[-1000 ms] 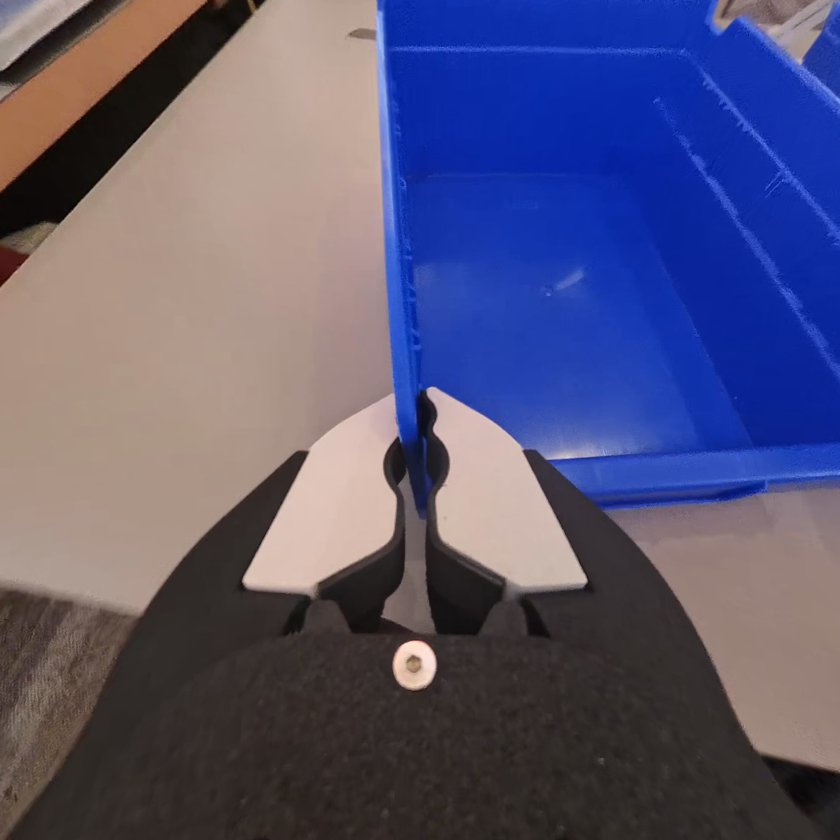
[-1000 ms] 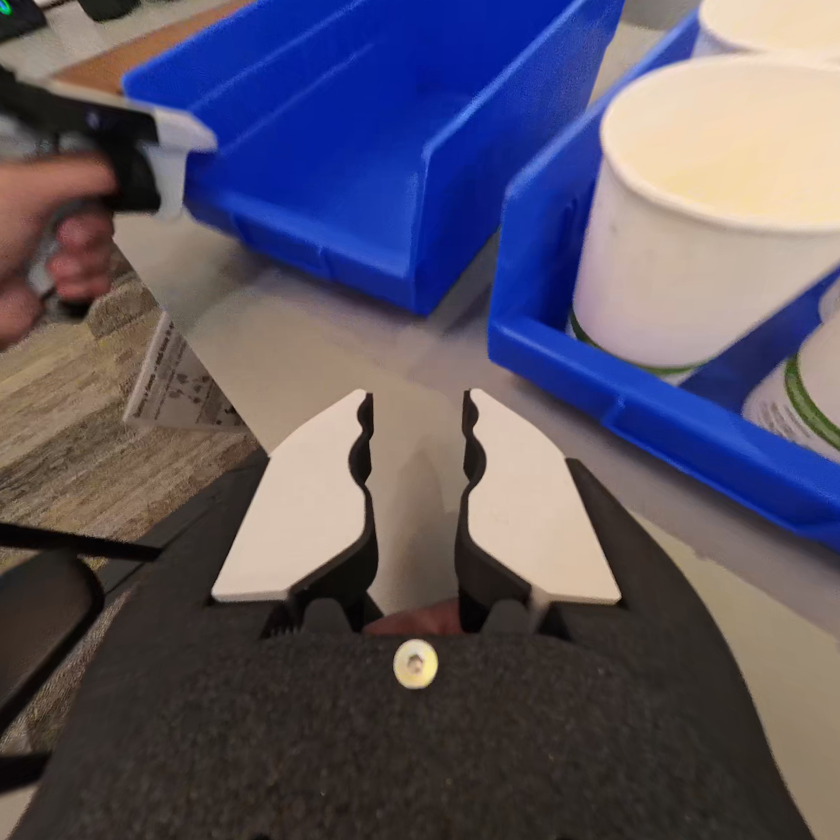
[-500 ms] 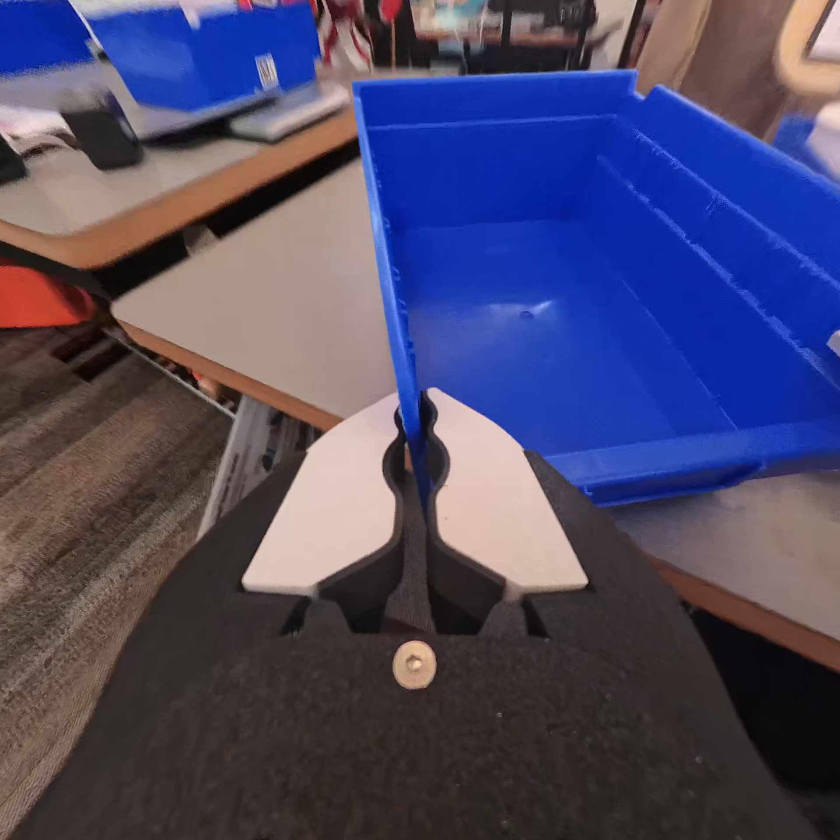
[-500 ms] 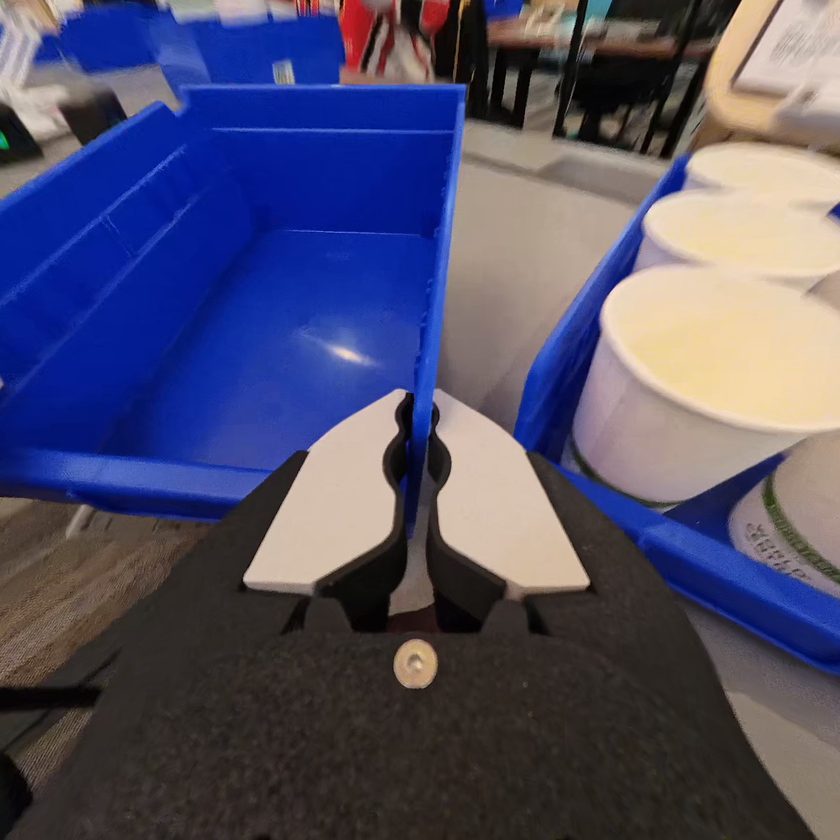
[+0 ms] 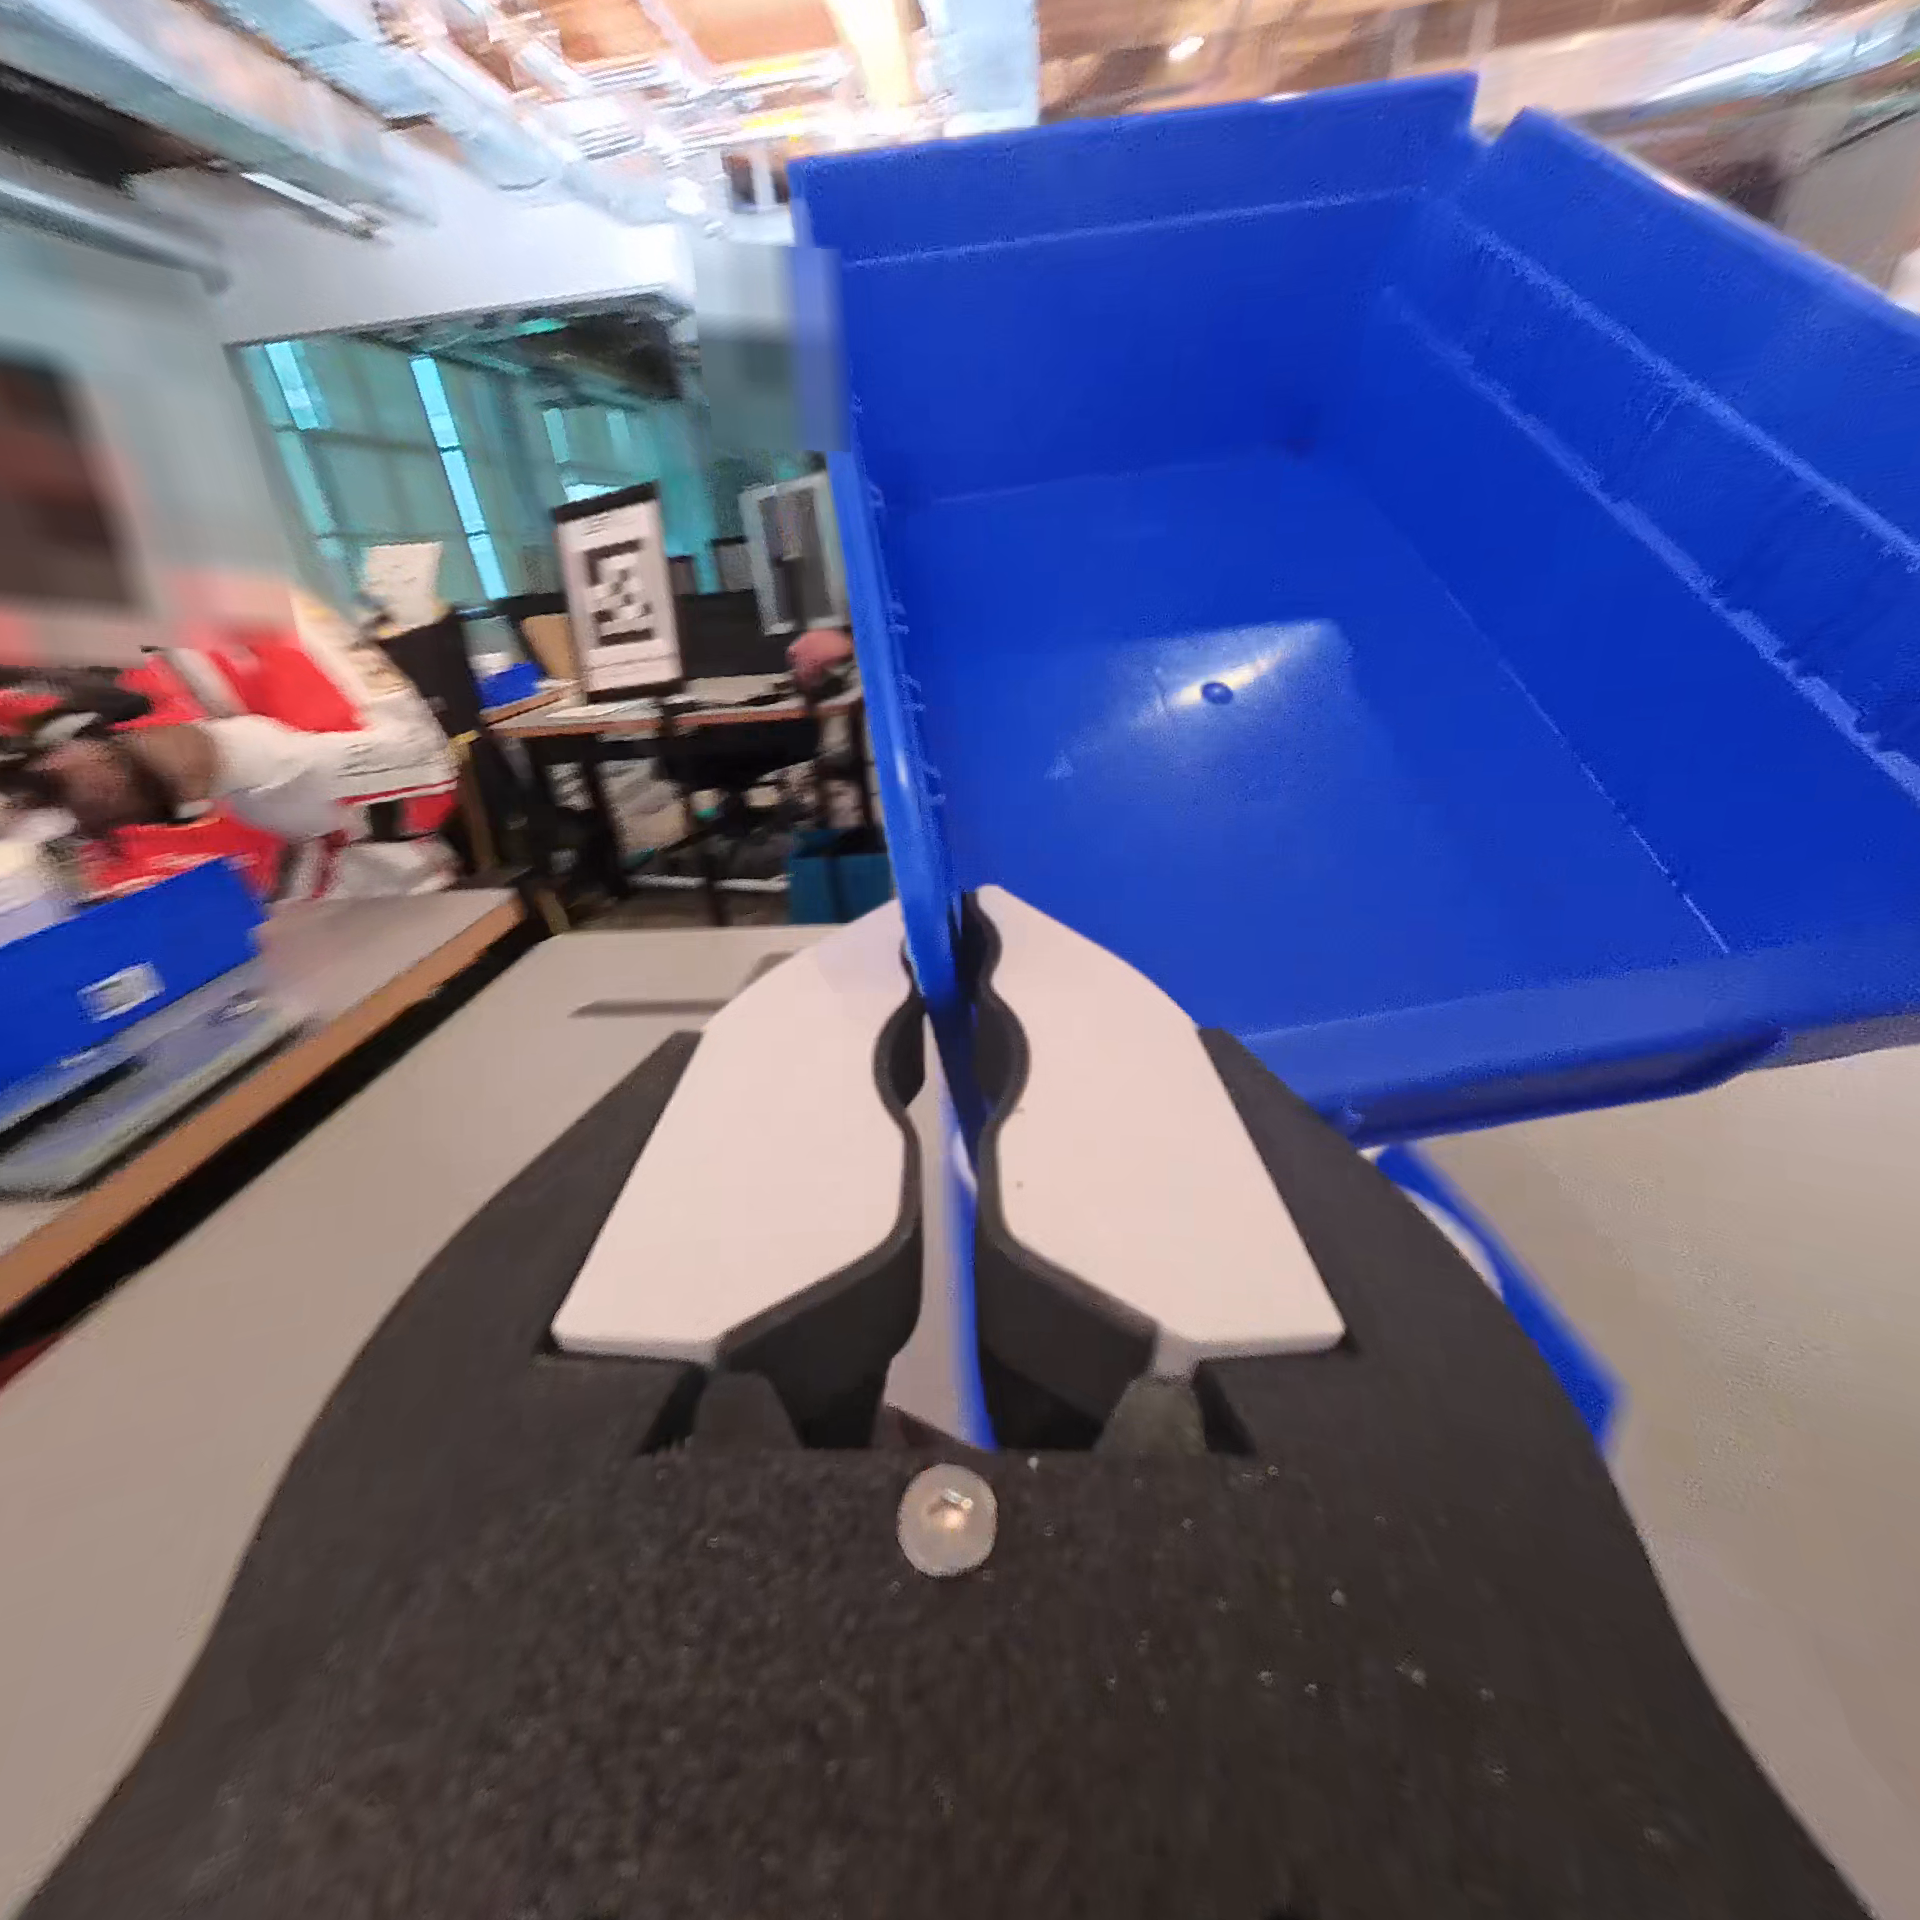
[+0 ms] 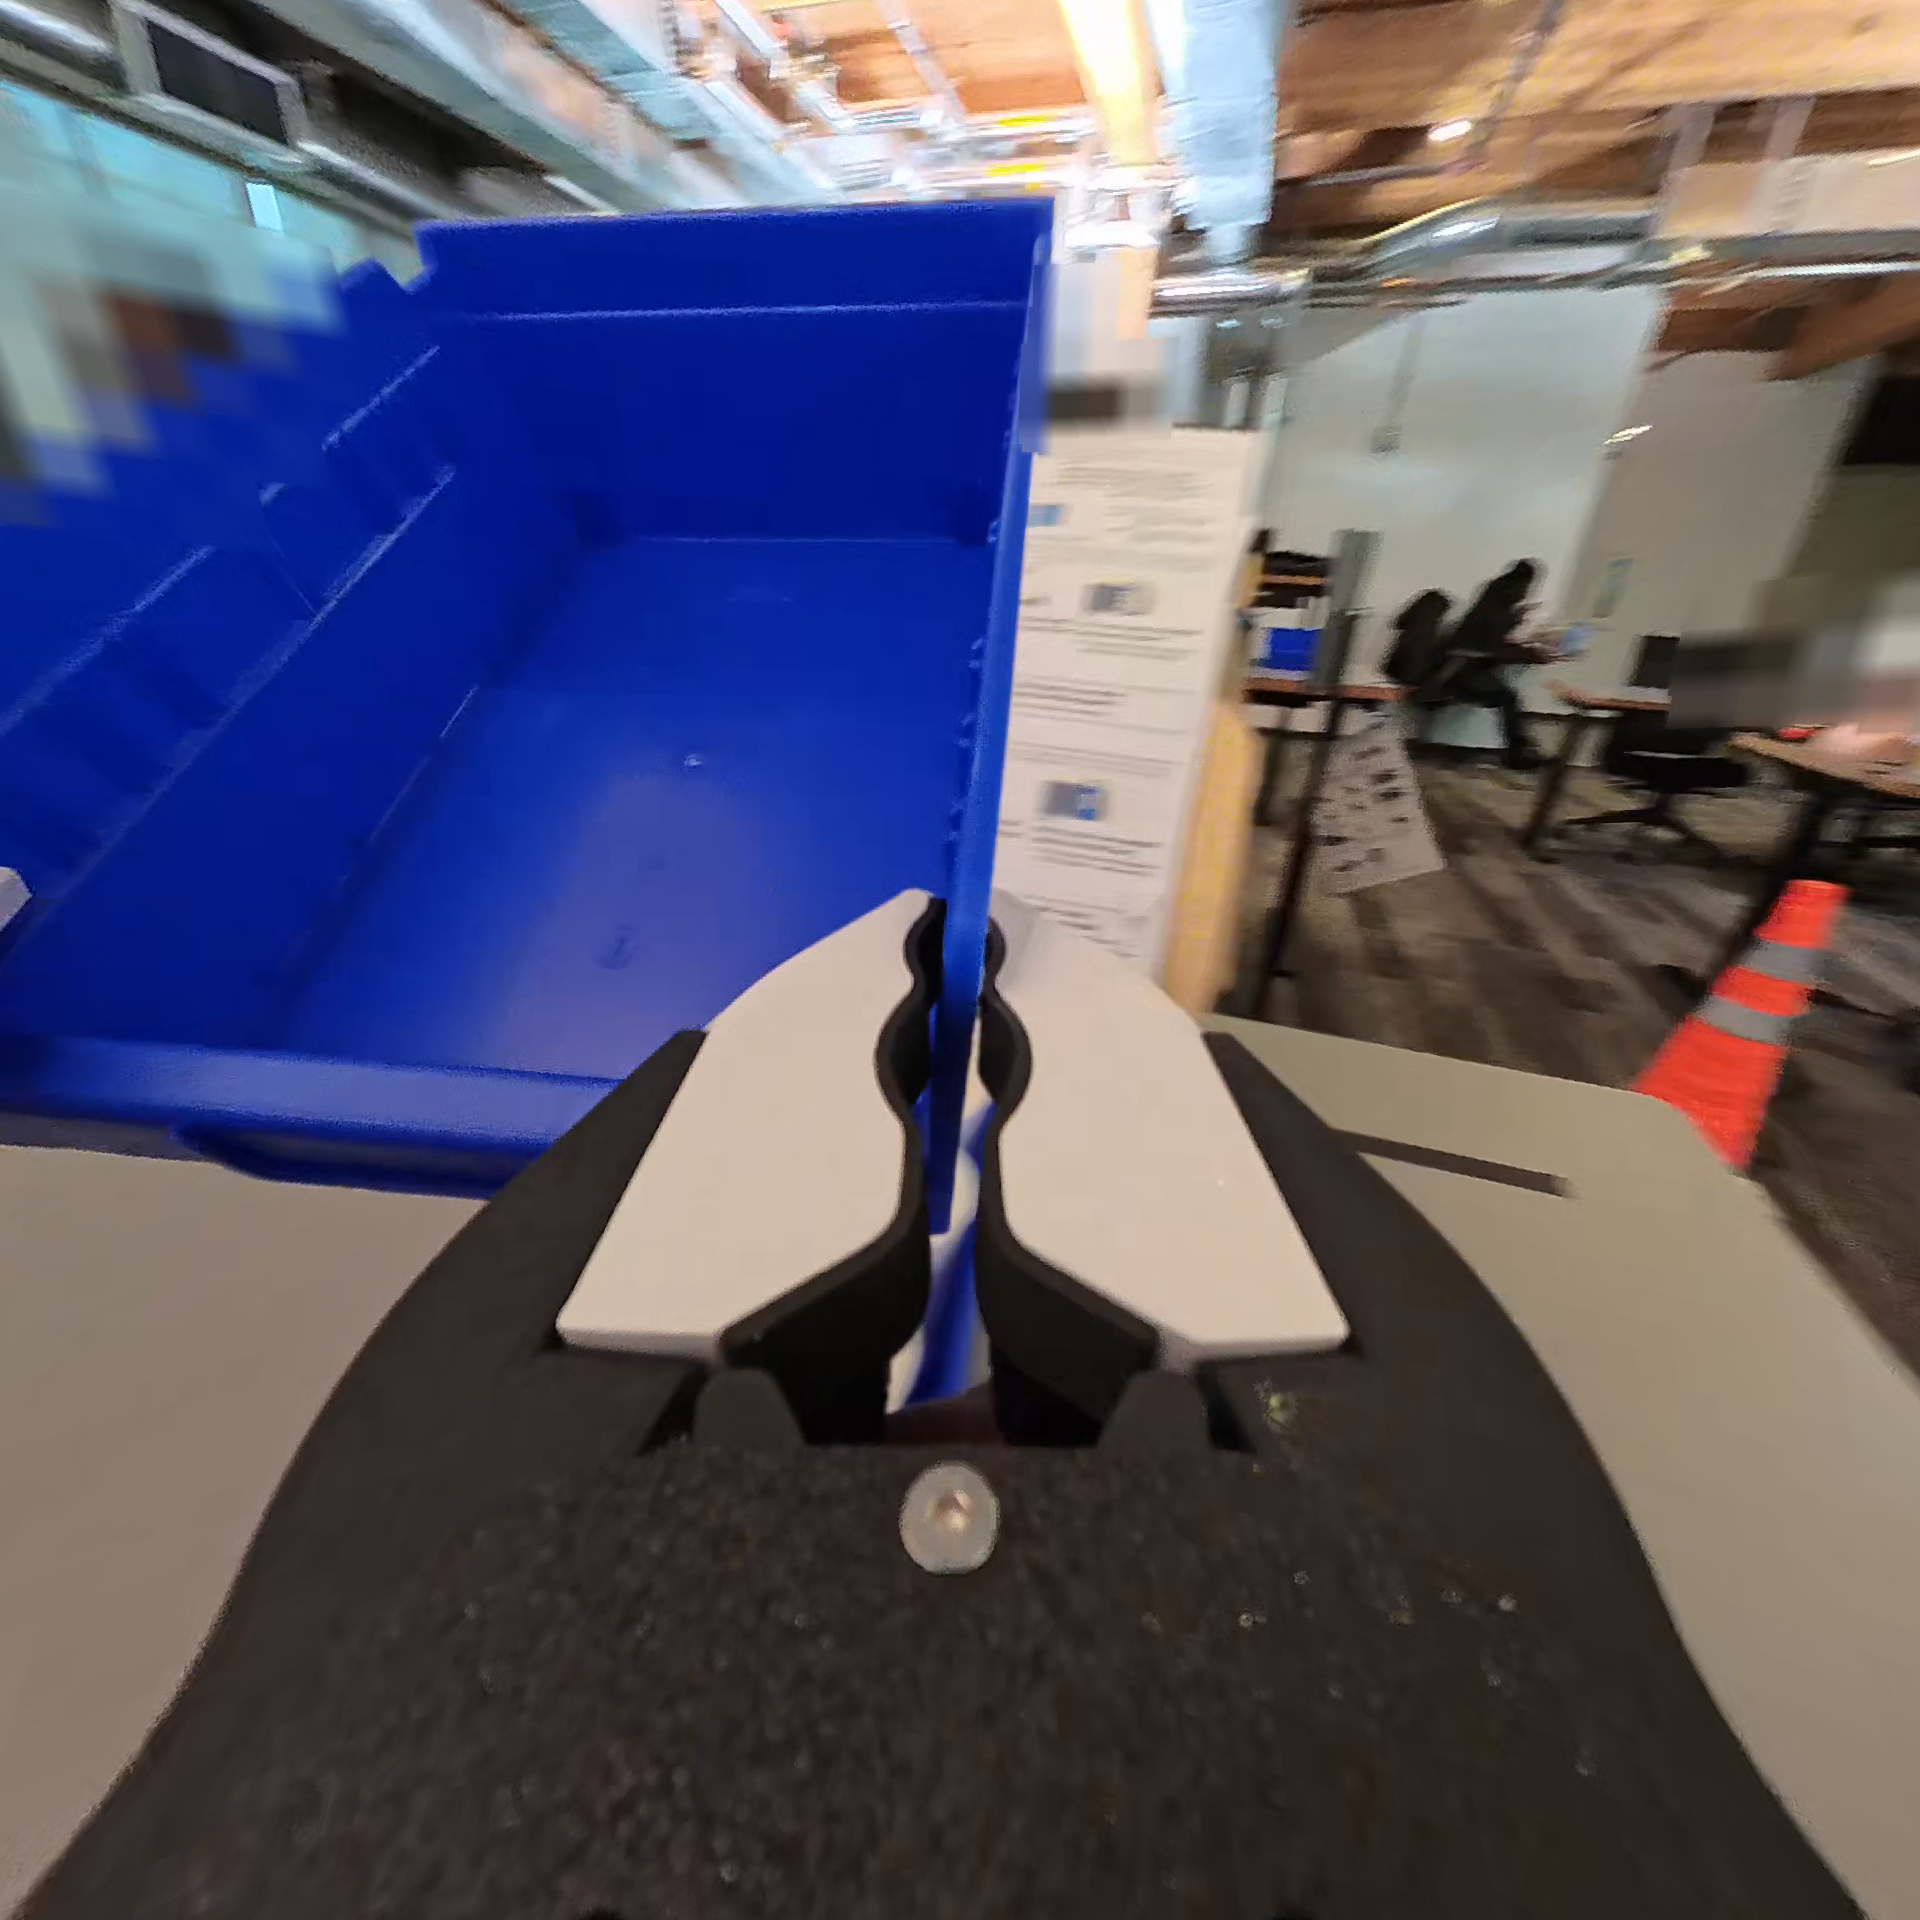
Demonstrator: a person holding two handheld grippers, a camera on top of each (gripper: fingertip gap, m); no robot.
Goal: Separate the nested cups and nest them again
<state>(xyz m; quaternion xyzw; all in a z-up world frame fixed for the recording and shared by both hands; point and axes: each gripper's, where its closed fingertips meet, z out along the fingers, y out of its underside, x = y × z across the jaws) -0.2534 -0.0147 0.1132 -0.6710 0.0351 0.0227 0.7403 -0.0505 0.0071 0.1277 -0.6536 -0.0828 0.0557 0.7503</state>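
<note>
**Bin Raised Clear of Table; Cups Out of View**

While both tools clamp opposite side walls of the empty blue bin (image 5: 1351, 748), it hangs tilted above the grey table (image 5: 312, 1299). The left gripper (image 5: 951, 1029) pinches the wall running toward 12 o'clock; the right gripper (image 6: 956, 1023) does likewise. This appears a preparatory step: the bin needs setting down level. No cups are visible in either view.

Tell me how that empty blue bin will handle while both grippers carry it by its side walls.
The blue bin looks like stiff moulded plastic and is empty, so probably light. The left gripper and right gripper pinch only thin, glossy walls, so it may slip or swing. It already hangs tilted.
</note>
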